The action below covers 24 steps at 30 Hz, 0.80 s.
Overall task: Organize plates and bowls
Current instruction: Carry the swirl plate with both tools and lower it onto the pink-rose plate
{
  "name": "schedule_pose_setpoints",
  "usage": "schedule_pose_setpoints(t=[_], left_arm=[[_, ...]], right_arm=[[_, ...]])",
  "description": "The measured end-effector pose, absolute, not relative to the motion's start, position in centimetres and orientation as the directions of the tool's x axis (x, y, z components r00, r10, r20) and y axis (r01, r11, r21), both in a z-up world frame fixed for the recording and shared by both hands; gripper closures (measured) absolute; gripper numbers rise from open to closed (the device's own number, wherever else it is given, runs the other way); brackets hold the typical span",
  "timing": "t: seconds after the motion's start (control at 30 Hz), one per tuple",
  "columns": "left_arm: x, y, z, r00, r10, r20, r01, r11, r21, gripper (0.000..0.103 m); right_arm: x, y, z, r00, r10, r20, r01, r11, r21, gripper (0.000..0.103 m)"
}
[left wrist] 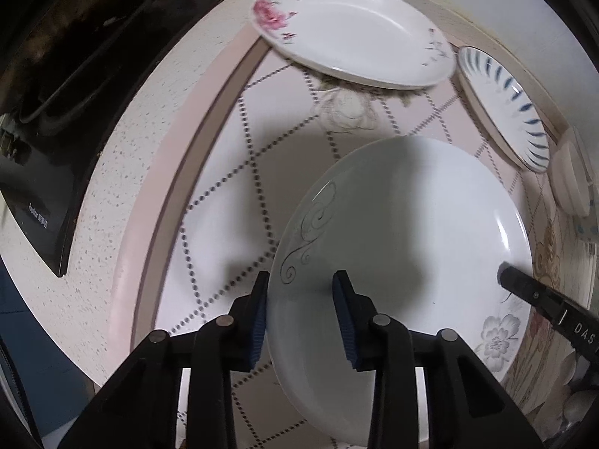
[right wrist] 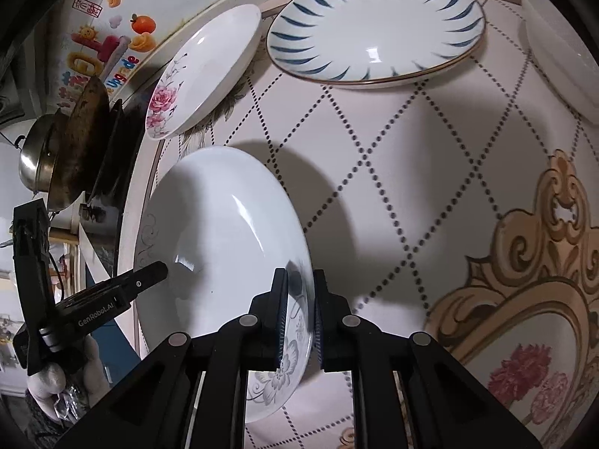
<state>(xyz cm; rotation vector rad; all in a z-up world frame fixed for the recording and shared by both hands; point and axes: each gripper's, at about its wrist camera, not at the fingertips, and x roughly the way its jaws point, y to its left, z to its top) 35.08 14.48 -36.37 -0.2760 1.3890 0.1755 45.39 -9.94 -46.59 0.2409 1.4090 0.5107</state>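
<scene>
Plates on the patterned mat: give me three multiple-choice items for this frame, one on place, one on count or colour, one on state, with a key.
1. Where does the blue-streaked plate lie?
A. On the stove
B. On the mat beside the pink-rose plate
C. Stacked on the grey-flower plate

2. How many plates show in the left wrist view?
A. One
B. Three
C. Five

3. What is the right gripper doing?
A. Hanging open over bare mat
B. Shut on the grey-flower plate's rim
C. Shut on a spoon

Key:
1 B, both lie side by side at the mat's far edge.
2 B, pink-rose, blue-streaked and grey-flower.
3 B, its jaws pinch the rim at the grey flower; the left gripper straddles the opposite rim.
</scene>
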Motion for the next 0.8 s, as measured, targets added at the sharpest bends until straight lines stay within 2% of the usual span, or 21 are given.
schedule_pose_setpoints(t=[0.37,0.8], left_arm=[[34.7,6.6,-34.2,0.203,-0.108,-0.973,-0.166,0.976,-0.143,0.073],[35.3,-1.2,-36.2,0.151,-0.148,-0.977,-0.028,0.988,-0.154,0.073]], right_arm=[[43.1,-17.2,-43.3,0.132,0.433,-0.892,-0.196,0.893,0.405,0.089],[40.6,-28.2,-44.2,0.182,0.376,-0.909,-0.039,0.926,0.375,0.089]])
